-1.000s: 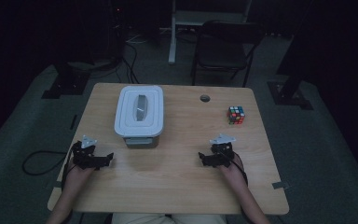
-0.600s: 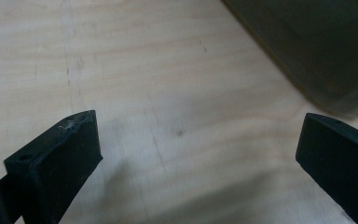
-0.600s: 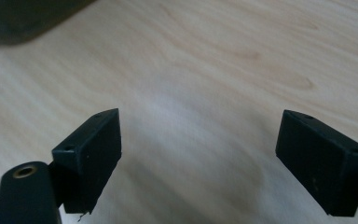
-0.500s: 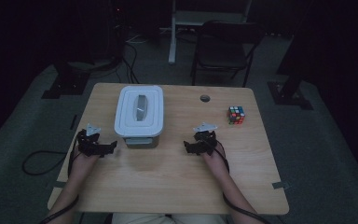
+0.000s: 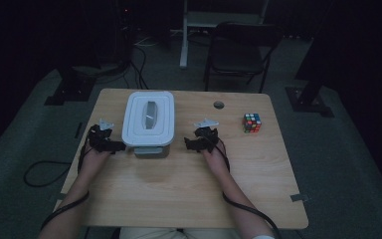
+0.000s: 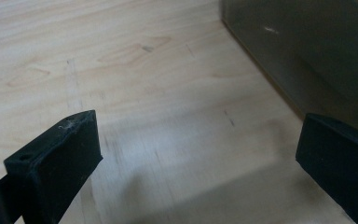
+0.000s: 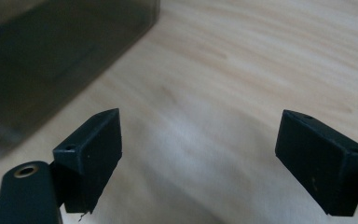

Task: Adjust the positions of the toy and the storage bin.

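High view first: the wooden table [image 5: 179, 189] carries everything, and the landmark is the white lidded container [image 5: 148, 122], sitting left of the table's middle with its long axis running away from the person. Its lid is on, a grey handle strip along the centre.

Well off to the container's right, near the far right edge, sits a colourful puzzle cube [image 5: 251, 122], and a small round grommet [image 5: 219, 105] lies between them, closer to the far edge.

Now the hands. The left gripper [image 5: 110, 145] is tucked just beside the container's near left corner, possibly touching it, hard to call in this dim light. The right gripper [image 5: 193, 144] waits near the near right corner, with a clear gap of bare wood between.

Left gripper view: jaws spread wide, nothing between them, the container's dark wall [image 6: 307, 56] looming ahead and to the right. Right gripper view: jaws equally wide and empty, the same wall [image 7: 51, 51] ahead and to the left.

So the box lies between the two tools, each facing inward at a short end; a two-sided approach looks likely, and the left is nearer.
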